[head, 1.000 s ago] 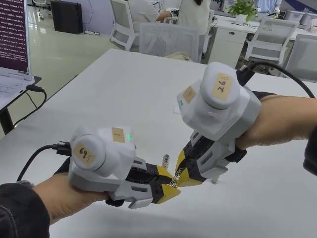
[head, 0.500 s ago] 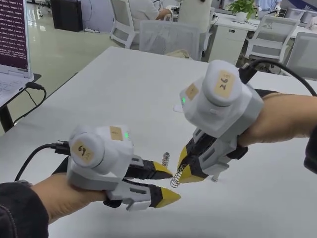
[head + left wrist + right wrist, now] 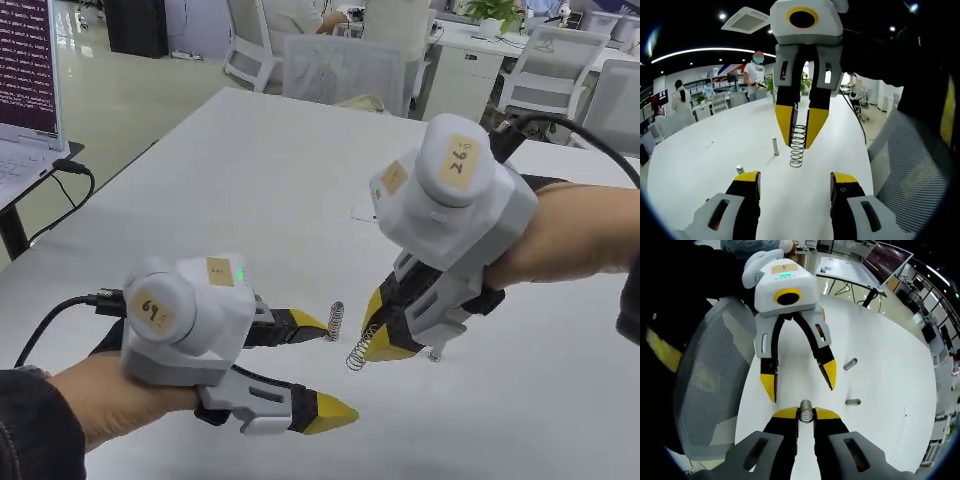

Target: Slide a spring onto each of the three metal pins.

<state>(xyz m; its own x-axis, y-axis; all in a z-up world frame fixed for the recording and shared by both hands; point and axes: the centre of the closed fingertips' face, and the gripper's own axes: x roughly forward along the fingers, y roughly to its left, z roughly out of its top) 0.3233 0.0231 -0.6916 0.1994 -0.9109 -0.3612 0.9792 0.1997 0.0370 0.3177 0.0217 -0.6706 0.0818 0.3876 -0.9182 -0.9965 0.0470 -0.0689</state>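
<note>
Since left hand-held gripper (image 3: 340,369) let go, spring (image 3: 360,350) dangles.

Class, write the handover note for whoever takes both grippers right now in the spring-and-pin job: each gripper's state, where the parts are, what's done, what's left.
Right gripper: tongs shut on a spring, held over the table.
Left gripper: tongs open, empty, facing the right one.
Parts: a coiled upright piece stands by the left tongs, apparently a pin already carrying its spring. A small pin stands under the right gripper and looks bare.
Left to do: slide the held spring onto that pin. I cannot tell the third pin's state.
</note>
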